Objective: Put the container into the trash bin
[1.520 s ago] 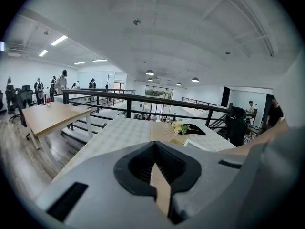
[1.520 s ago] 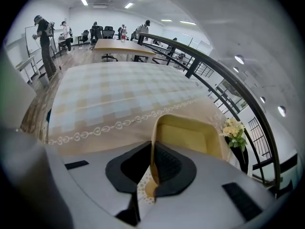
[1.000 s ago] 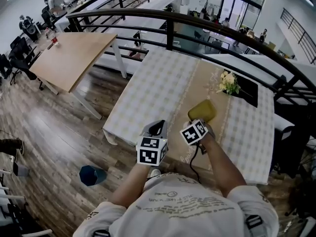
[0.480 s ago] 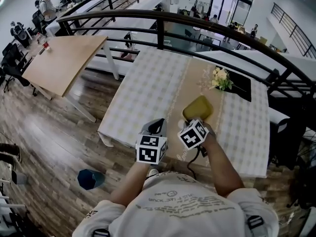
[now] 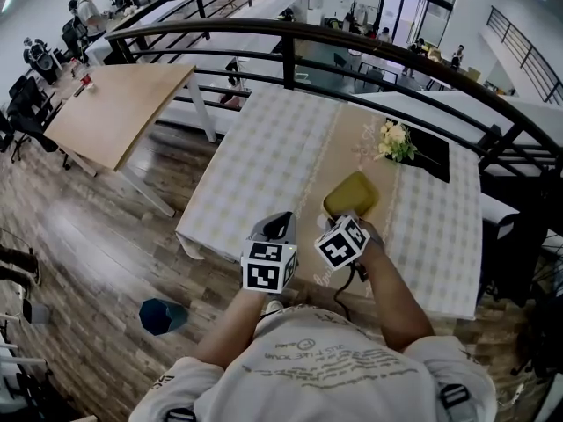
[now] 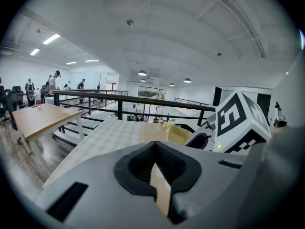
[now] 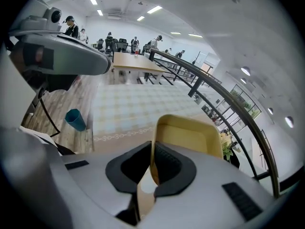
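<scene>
Container off the tabletop. The right gripper (image 5: 349, 217) has raised the yellow container (image 5: 352, 193) a little over the past second. For the last half of that second it has hardly shifted, so the lift looks finished.

Grip: in the right gripper view the jaws stand narrow, clamped on one side wall of the container, one pad inside the rim and one outside. The container juts out beyond the pads toward the far side, open face up, and looks empty. It hangs over the brown runner down the middle of the checked tabletop (image 5: 281, 148), nearer than the flowers (image 5: 396, 141).

Left gripper (image 5: 281, 221): little changed, jaws together with nothing between them, held just left of the right one above the near tabletop edge. It takes no part in the hold.

Trash bin (image 5: 161, 314): teal, upright on the wood floor, off to the near left of the tabletop and well below the container. Its place against the tabletop is the same as before.

Reading — pickup done, carry not yet begun. What remains is a swing left, past the near-left corner of the tabletop, and down to the bin's mouth. The hold is on one thin wall only, so the container may pivot or slip if the swing is quick.
</scene>
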A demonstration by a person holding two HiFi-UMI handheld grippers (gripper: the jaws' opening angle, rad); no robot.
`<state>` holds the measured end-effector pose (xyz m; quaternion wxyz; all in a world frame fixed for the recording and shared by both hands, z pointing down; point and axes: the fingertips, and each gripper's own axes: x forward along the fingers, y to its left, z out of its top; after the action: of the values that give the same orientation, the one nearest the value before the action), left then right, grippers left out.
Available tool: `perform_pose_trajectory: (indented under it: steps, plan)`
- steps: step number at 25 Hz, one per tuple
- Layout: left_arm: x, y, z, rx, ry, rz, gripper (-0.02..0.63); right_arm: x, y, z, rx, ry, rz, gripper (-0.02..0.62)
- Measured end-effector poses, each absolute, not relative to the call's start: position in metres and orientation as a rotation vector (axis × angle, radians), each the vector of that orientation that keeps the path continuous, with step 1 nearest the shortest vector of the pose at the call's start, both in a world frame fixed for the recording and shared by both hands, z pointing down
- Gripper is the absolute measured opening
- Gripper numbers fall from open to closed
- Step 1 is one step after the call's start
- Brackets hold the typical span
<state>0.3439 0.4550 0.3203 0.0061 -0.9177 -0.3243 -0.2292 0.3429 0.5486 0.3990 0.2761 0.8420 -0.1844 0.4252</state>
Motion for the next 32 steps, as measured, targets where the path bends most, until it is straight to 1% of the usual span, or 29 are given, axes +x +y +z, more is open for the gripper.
perform_pose_trajectory:
  steps: [6,14,22,28,32]
  plan:
    - [0.333,0.441,0.318,-2.909,-0.896,-0.717,0.003,0.343,0.537,0.396,2.234,-0.569,1.084,0.021]
    - [0.306,0.399,0.320,-3.002,-0.644,-0.764,0.003,0.337,0.486,0.389,2.147,-0.767,0.990,0.021]
    - [0.263,0.294,0.325,-3.146,-0.132,-0.795,0.003,0.322,0.369,0.392,1.968,-1.084,0.813,0.021]
    - [0.206,0.209,0.321,-3.204,0.265,-0.768,0.003,0.280,0.257,0.380,1.789,-1.300,0.627,0.021]
    - [0.168,0.169,0.324,-3.213,0.417,-0.755,0.003,0.245,0.205,0.381,1.717,-1.388,0.569,0.021]
